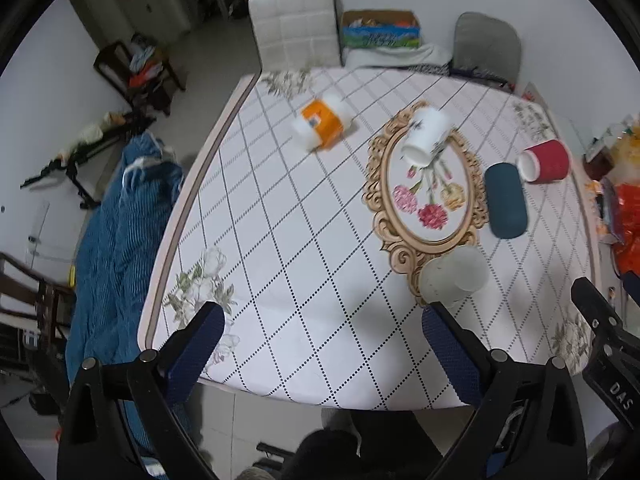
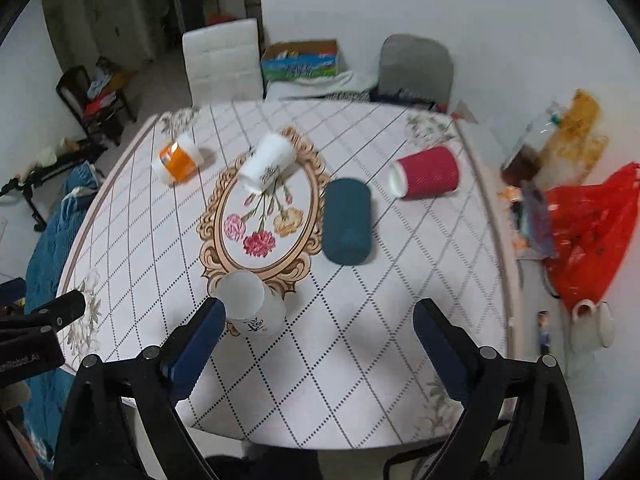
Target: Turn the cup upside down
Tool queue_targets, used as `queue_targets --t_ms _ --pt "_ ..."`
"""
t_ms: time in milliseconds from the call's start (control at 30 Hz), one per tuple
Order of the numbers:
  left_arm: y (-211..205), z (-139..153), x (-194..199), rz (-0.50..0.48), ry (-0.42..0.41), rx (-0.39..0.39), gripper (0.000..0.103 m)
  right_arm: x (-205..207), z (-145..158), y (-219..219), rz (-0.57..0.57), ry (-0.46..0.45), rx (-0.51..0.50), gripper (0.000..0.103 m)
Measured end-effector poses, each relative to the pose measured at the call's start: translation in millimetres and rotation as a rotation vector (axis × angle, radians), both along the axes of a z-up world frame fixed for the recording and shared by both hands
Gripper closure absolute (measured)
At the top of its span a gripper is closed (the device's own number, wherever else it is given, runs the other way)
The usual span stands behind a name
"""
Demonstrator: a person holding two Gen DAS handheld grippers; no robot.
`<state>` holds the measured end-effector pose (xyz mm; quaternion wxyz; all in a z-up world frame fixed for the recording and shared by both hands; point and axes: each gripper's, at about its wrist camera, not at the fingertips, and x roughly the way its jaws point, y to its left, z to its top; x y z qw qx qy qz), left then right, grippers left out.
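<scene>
While both hand-held grippers [image 1: 320, 340] [image 2: 320, 334] gape empty, we see cups scattered across the tabletop [image 2: 360, 340]. A frosted cup [image 2: 250, 306] stands at seven o'clock.

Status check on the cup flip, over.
Both tongs, left and right, open, empty. Frosted cup standing near table edge, untouched. Nothing in the way.

We list: a table [image 2: 400, 320] with a diamond-patterned cloth and flower medallion [image 2: 260, 216]; beyond it a white padded chair [image 2: 224, 60], a grey chair [image 2: 416, 66] and an open cardboard box [image 2: 300, 60]; at right, a red plastic bag [image 2: 592, 232].
</scene>
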<state>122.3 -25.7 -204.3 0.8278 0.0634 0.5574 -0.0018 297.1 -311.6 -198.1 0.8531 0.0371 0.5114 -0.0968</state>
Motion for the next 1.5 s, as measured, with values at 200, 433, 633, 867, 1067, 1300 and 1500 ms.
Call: queue_targets --t_ms 200,433,633,867,1067,1300,1500 --pt "5 33 -31 -0.05 -0.064 -0.027 0.002 -45 50 17 -0.034 -0.073 -0.022 0.006" --pt "20 77 -89 -0.103 -0.134 -0.05 0.002 -110 101 39 -0.067 -0.137 -0.029 0.006" --pt "34 110 -129 -0.125 -0.173 -0.072 0.002 -167 142 61 -0.078 -0.179 -0.054 0.006" --pt "44 138 -162 -0.127 -0.211 -0.078 0.002 -219 180 82 -0.063 -0.213 -0.066 0.006" --pt "47 152 -182 -0.102 -0.24 -0.084 0.002 -243 202 81 -0.052 -0.242 -0.059 0.006" --pt "39 157 -194 -0.089 -0.243 -0.093 0.002 -250 214 74 -0.024 -0.243 -0.055 0.006" --pt "35 160 -202 -0.07 -0.253 -0.089 0.002 -243 215 67 0.001 -0.242 -0.039 0.006"
